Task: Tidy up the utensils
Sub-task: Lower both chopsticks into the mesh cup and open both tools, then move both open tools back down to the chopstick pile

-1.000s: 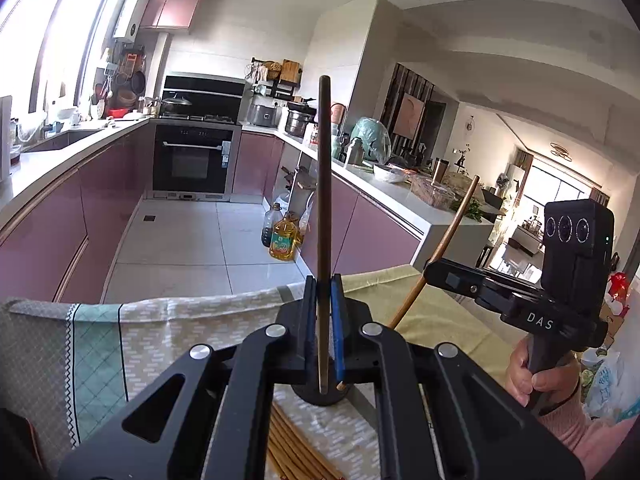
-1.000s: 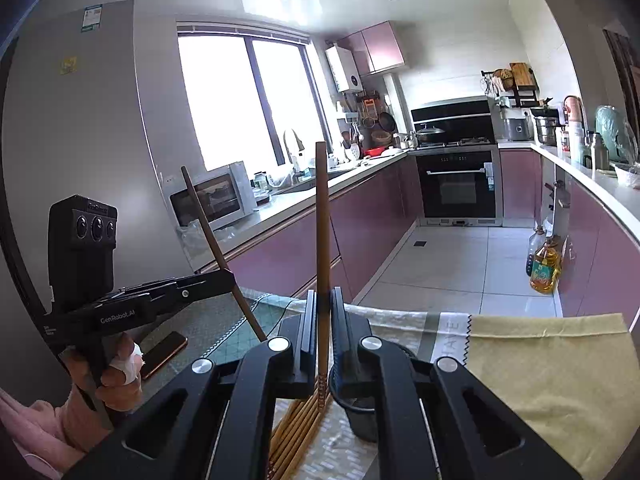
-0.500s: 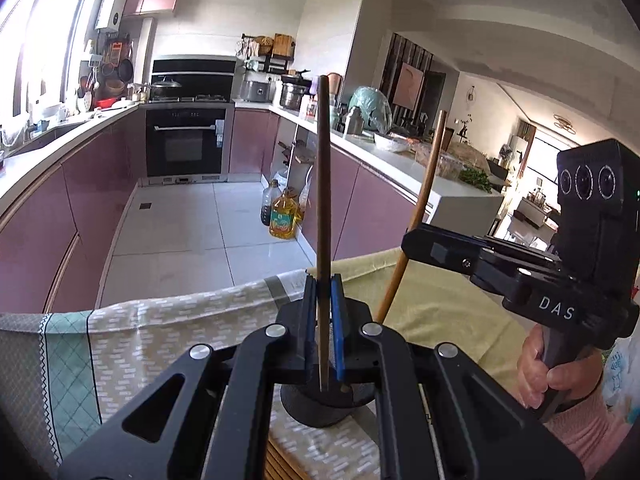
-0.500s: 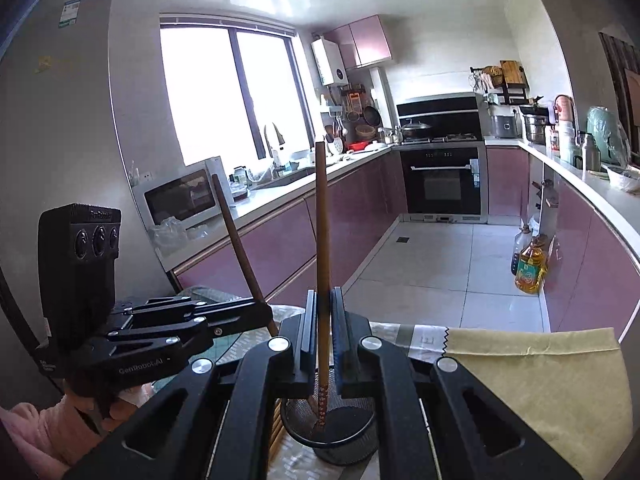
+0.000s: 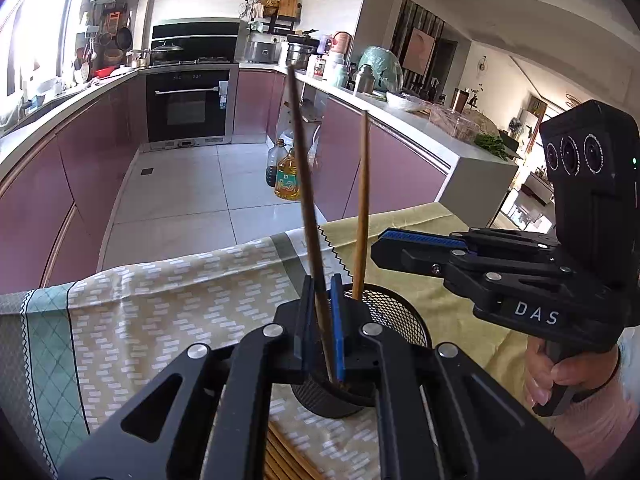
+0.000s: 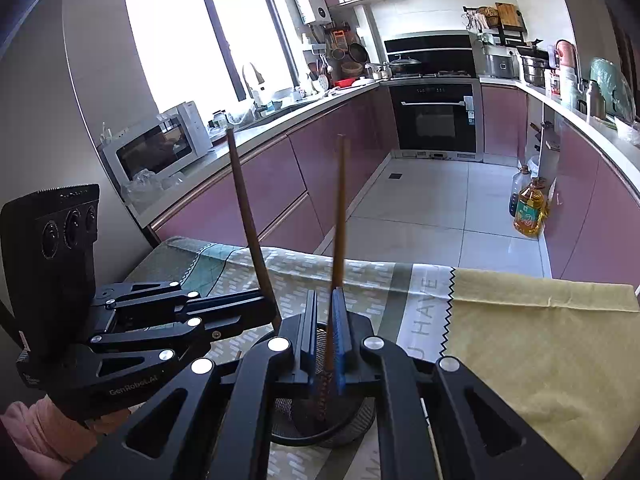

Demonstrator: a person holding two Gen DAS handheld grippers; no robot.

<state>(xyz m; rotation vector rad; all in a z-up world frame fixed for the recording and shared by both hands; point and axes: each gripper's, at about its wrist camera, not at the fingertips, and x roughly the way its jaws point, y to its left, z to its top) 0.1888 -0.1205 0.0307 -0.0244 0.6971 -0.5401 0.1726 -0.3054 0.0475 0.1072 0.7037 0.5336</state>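
The left tool (image 5: 320,320) sits narrow around a dark chopstick (image 5: 306,208), its blue pads close on either side; whether they actually press the stick cannot be told. The stick leans toward 11 o'clock, its lower end down in the black mesh cup (image 5: 394,316). The left wrist view alone shows a bundle of brown chopsticks (image 5: 288,456) lying on the patterned cloth (image 5: 168,300) at 6 o'clock, below the cup, and the right tool from the side at 3 o'clock, its fingers parted.

From the right wrist view, the right tool (image 6: 325,332) stands slightly open around a lighter chopstick (image 6: 338,216), a gap showing on the left side of the stick. That stick is nearly upright, its ridged tip inside the mesh cup. Only this view shows the cup's bottom rim resting on the bench cloth, a yellow cloth (image 6: 540,332) at 3 o'clock, and the left tool at 9 o'clock with the dark chopstick rising from its fingers.
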